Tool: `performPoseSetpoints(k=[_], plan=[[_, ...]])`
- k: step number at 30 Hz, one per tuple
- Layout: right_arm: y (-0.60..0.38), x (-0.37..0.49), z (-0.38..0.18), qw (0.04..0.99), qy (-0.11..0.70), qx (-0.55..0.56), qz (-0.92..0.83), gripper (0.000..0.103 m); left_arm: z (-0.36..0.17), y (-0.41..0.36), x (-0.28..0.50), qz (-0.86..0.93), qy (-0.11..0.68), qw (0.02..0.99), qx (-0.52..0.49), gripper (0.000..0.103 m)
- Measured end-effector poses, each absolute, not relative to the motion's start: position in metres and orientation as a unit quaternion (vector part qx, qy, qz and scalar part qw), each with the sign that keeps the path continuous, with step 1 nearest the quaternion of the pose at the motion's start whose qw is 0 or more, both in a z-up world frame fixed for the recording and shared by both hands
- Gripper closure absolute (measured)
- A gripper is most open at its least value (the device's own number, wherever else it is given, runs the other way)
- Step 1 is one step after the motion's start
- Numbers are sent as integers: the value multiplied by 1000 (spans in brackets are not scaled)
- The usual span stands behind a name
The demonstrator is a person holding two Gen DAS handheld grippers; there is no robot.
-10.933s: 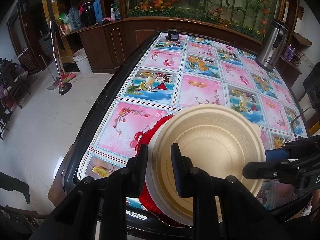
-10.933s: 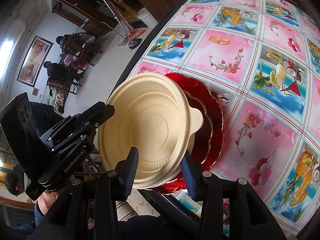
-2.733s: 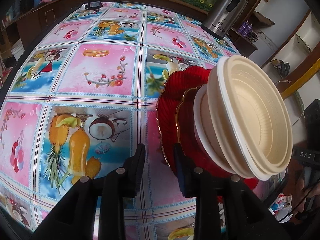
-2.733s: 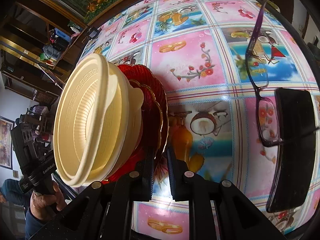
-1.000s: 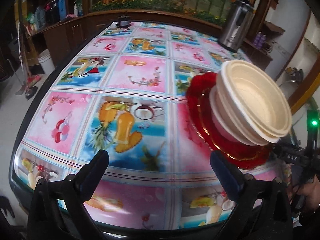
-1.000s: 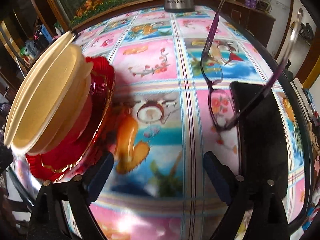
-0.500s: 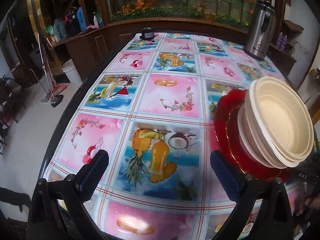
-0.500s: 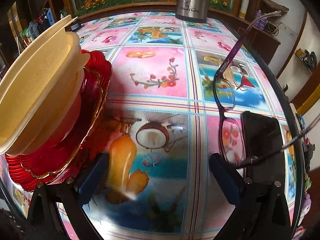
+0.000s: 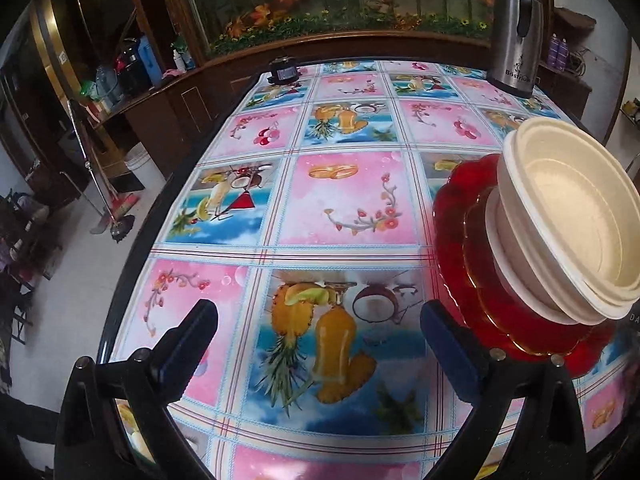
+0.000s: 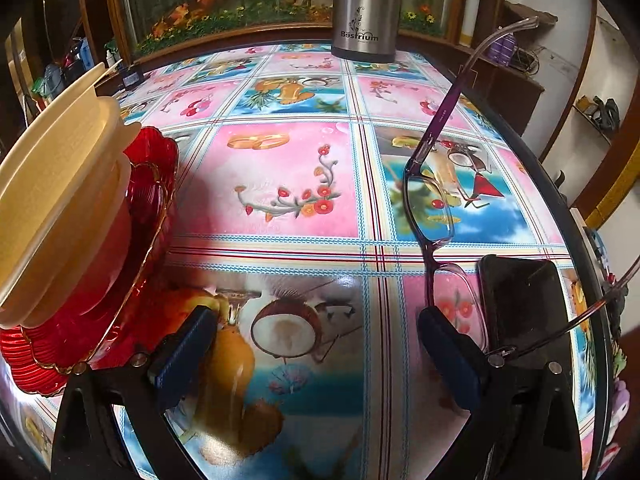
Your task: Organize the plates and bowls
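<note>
Left gripper (image 9: 316,330) wide, empty; right gripper (image 10: 316,330) wide, empty. Glossy printed tablecloth (image 9: 344,204) beneath. Ribbed cream bowls (image 9: 568,220) nested on scalloped red plates (image 9: 460,232), table's near edge. Purple-framed glasses (image 10: 430,200) beside black phone (image 10: 524,304). Steel flask (image 10: 364,12) far.

A stack of cream plastic bowls (image 9: 568,216) sat nested on two red scalloped glass plates (image 9: 460,240), all on the fruit-patterned tablecloth (image 9: 344,200). A steel thermos jug (image 10: 364,8) stood at the table's far edge. Purple-framed eyeglasses (image 10: 430,184) lay to the right of the stack, just beside a black phone (image 10: 524,304) farther right, near the edge.
</note>
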State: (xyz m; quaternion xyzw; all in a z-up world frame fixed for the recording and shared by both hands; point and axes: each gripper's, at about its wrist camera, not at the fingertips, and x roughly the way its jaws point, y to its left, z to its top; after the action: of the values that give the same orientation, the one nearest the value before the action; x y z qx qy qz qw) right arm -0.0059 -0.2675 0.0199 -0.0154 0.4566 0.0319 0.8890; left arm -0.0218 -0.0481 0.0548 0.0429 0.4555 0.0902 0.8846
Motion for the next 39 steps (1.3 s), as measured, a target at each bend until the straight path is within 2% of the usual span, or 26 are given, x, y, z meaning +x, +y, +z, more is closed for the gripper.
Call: performPoseSetpoints(k=[12,39], plan=[[-268,-3,20,895,445,-15,32,1,40,-56,-13,60,444,892,57,2],[-268,-3,21,895,445,-15,32,1,57,-88,-58,23,420,901,109,2]])
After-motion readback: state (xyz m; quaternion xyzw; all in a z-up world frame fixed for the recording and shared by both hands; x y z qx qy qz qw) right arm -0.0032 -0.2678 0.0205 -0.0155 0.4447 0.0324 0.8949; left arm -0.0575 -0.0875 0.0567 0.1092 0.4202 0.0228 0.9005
